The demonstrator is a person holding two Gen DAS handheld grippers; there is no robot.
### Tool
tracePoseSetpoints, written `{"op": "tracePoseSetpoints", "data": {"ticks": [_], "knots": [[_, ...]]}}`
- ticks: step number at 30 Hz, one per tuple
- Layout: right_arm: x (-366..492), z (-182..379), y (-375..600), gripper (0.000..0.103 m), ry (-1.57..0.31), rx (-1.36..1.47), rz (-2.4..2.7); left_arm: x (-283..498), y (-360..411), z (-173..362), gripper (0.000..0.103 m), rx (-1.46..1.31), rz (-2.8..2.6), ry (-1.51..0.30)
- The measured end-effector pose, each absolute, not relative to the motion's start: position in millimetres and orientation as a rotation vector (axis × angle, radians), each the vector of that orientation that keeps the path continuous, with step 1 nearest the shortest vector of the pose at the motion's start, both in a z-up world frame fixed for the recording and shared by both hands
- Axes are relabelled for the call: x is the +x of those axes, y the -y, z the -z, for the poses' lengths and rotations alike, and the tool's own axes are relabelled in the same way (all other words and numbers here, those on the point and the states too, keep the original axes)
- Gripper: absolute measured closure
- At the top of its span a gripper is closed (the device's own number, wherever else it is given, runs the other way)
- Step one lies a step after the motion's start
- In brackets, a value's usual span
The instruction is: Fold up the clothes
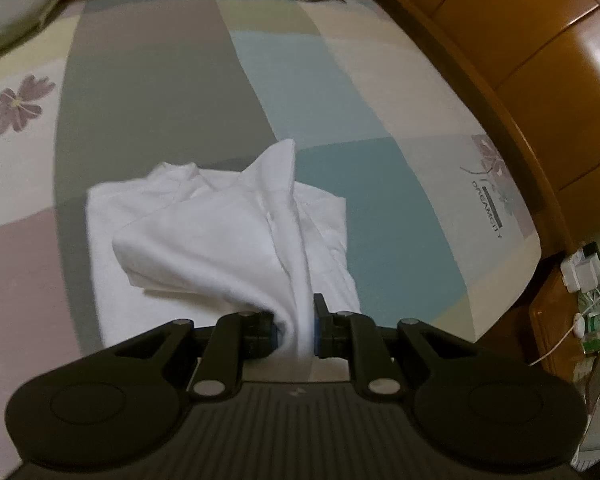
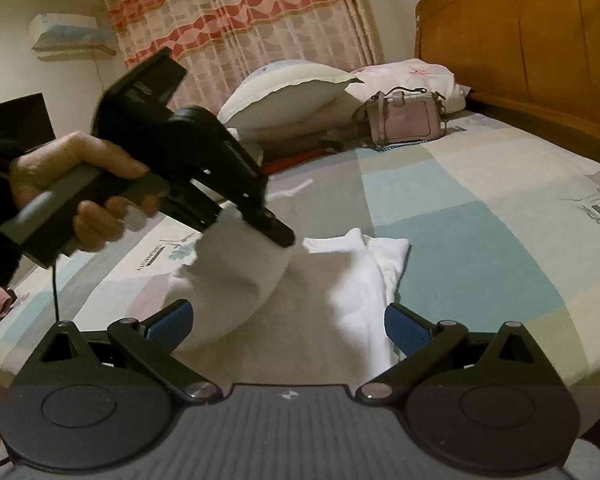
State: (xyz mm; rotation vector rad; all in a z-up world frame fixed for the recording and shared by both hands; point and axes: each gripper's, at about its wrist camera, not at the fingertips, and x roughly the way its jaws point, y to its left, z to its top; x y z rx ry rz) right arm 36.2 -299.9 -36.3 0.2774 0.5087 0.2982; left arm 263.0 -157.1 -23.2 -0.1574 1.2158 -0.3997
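A white garment (image 1: 204,232) lies partly folded on the patchwork bed sheet (image 1: 148,92). My left gripper (image 1: 294,330) is shut on a bunched edge of the garment and lifts it off the bed. In the right wrist view the left gripper (image 2: 284,240) hangs over the garment (image 2: 340,280), held by a hand, with cloth draping from its tips. My right gripper (image 2: 288,324) is open and empty, its blue pads (image 2: 404,328) on either side of the garment's near part, just above it.
A wooden headboard (image 2: 520,40) runs along the right. A pink handbag (image 2: 404,116) and white pillows (image 2: 284,92) lie at the far end of the bed. A bedside stand with chargers and cables (image 1: 584,276) is at the right edge. A curtain (image 2: 240,20) hangs behind.
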Motion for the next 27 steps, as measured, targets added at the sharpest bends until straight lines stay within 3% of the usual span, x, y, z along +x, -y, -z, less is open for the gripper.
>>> {"op": "tracePoseSetpoints", "data": {"ticks": [18, 21, 25, 27], "knots": [[36, 44, 302, 0.0, -0.553, 0.269, -0.253, 289, 192, 78, 0.087, -0.22, 0.363, -1.298], [36, 45, 302, 0.0, -0.556, 0.269, -0.247, 292, 193, 82, 0.08, -0.251, 0.363, -1.315], [34, 44, 302, 0.0, -0.557, 0.261, -0.238, 289, 194, 69, 0.06, -0.269, 0.425, -1.291], [33, 43, 302, 0.0, -0.559, 0.258, -0.232, 285, 191, 59, 0.058, -0.303, 0.485, -1.26]]}}
